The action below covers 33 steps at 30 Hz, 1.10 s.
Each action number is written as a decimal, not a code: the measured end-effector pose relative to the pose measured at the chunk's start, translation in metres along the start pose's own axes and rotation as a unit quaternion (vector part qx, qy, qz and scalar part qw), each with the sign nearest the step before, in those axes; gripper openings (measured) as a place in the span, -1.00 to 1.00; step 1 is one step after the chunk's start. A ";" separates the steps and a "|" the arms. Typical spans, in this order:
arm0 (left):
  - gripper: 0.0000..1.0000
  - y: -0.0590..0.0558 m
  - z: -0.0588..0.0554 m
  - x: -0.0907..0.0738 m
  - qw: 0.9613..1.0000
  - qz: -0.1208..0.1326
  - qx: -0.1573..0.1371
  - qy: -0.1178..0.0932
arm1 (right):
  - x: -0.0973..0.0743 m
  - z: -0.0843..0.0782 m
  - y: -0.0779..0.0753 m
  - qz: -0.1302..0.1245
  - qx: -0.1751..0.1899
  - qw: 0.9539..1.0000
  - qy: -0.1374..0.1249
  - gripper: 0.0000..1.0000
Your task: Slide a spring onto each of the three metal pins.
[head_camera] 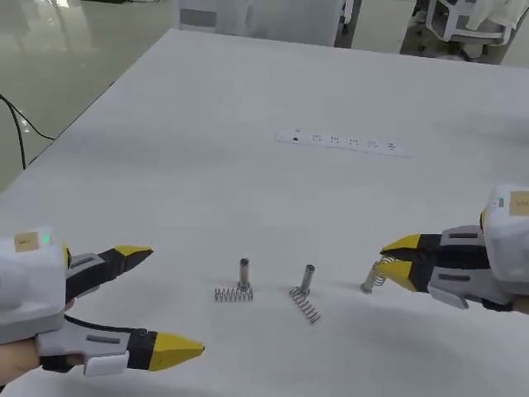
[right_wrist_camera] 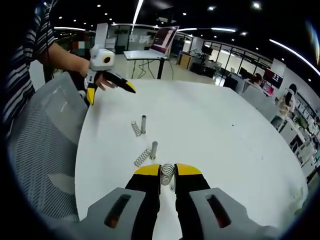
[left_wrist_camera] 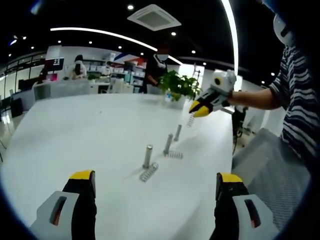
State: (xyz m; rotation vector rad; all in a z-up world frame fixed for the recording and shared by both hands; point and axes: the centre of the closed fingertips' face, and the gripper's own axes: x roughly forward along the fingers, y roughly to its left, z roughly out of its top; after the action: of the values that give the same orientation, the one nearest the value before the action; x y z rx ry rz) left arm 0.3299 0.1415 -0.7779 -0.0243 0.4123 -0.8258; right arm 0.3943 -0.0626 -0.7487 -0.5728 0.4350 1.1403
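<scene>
Three short metal pins stand in a row on the white table: the left pin (head_camera: pixel 244 272), the middle pin (head_camera: pixel 308 278) and the right pin (head_camera: pixel 366 287). One spring (head_camera: pixel 233 294) lies flat by the left pin, and a second spring (head_camera: pixel 305 305) lies by the middle pin. My right gripper (head_camera: pixel 395 257) is shut on a third spring (head_camera: pixel 382 271), held tilted just above the right pin; in its own view that spring (right_wrist_camera: pixel 167 173) sits between the yellow tips. My left gripper (head_camera: pixel 164 301) hovers open at the near left, holding nothing, and its view looks along the pins (left_wrist_camera: pixel 148 156).
A white power strip (head_camera: pixel 340 141) lies farther back on the table (head_camera: pixel 207 124). A mesh chair (right_wrist_camera: pixel 45 150) stands at the near table edge. People and desks are in the distant background, with a potted plant (left_wrist_camera: pixel 180 85) beyond the table.
</scene>
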 end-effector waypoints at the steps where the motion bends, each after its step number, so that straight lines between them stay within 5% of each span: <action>1: 0.95 0.000 0.001 0.000 1.000 0.000 0.000 -0.002 | -0.001 0.001 -0.002 -0.003 0.005 1.000 -0.002 -0.86; 11: 0.94 0.001 0.005 0.001 1.000 0.003 -0.004 -0.010 | -0.003 0.003 -0.024 -0.030 0.034 0.999 -0.014 -0.86; 33: 0.91 0.003 0.003 -0.002 1.000 0.012 -0.013 -0.012 | 0.006 -0.006 -0.030 -0.039 0.064 0.997 -0.012 -0.85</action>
State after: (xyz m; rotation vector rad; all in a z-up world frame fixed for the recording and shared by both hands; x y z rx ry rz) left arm 0.3321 0.1451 -0.7749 -0.0525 0.3998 -0.7962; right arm 0.4239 -0.0713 -0.7513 -0.4599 0.4573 1.0370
